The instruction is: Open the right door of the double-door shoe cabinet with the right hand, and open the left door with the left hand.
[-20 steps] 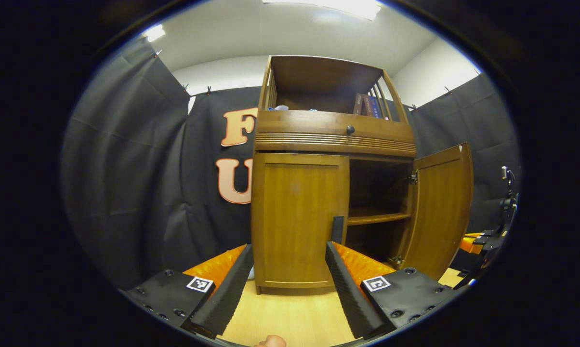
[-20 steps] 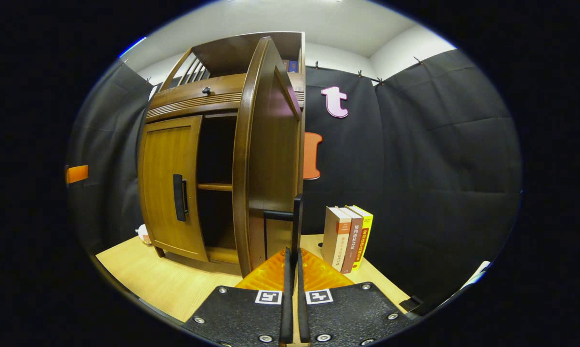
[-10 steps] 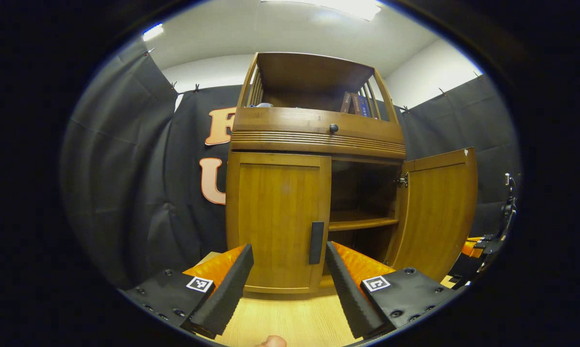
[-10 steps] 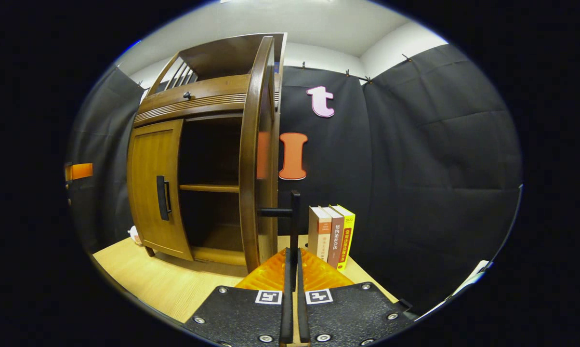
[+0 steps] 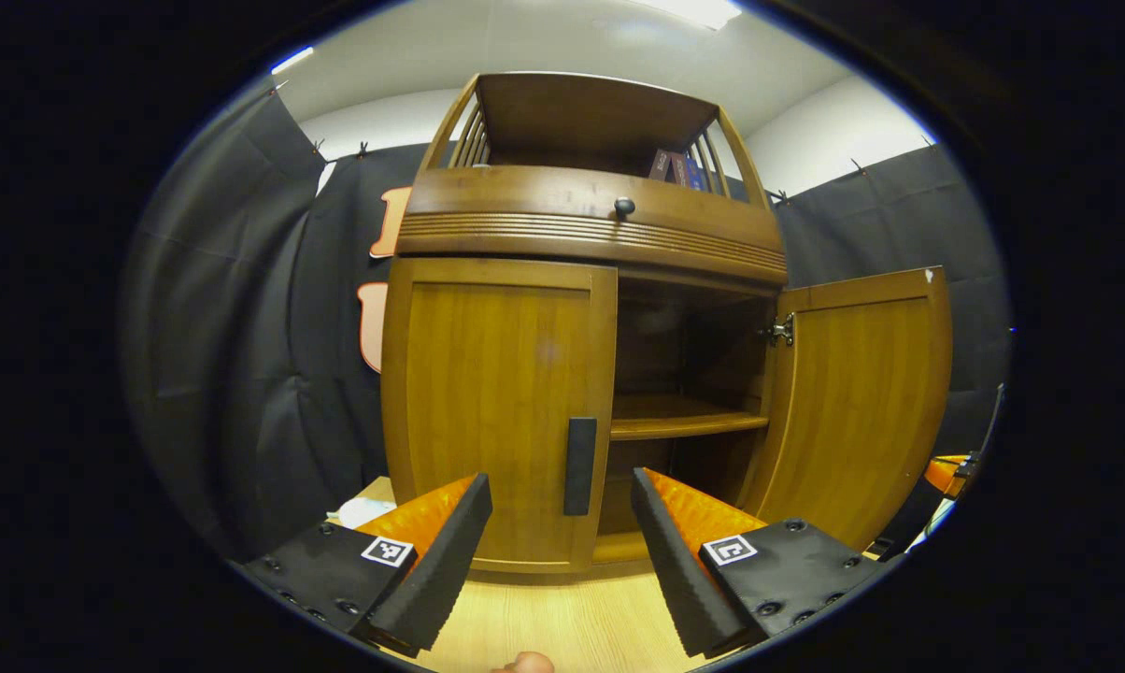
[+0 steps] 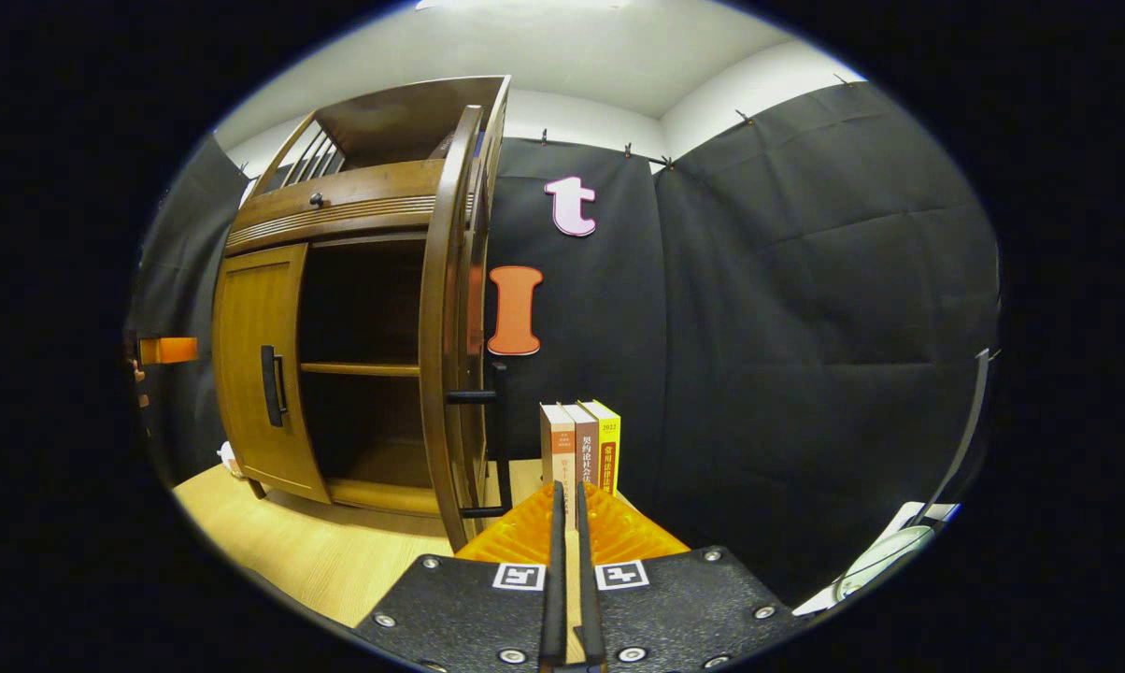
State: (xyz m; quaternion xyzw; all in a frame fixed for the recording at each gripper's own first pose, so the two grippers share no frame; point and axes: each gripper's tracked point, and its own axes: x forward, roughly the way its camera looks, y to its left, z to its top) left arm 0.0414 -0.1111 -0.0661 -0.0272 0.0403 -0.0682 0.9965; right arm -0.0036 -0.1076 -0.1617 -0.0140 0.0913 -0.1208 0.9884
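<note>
The wooden shoe cabinet [image 5: 581, 224] stands on a pale wood floor. Its left door [image 5: 497, 393] is closed, with a dark upright handle [image 5: 579, 465]. My left gripper [image 5: 560, 488] is open just in front of that handle, one finger on each side of it and neither touching. The right door [image 5: 861, 402] is swung wide open. In the right gripper view that right door [image 6: 443, 327] is seen edge-on, its handle [image 6: 493, 439] to the left of my right gripper [image 6: 567, 494]. The right gripper is shut with nothing in it.
An inner shelf [image 5: 684, 418] shows in the open half. Three books [image 6: 581, 447] stand on the floor right of the cabinet, just ahead of the right gripper. A drawer knob [image 5: 624, 206] sits above the doors. A small white object [image 5: 362, 510] lies left of the cabinet.
The left gripper has come closer to the left door, bringing the handle between its open fingers. The right gripper has come off the right door's handle, which now lies to its left.
</note>
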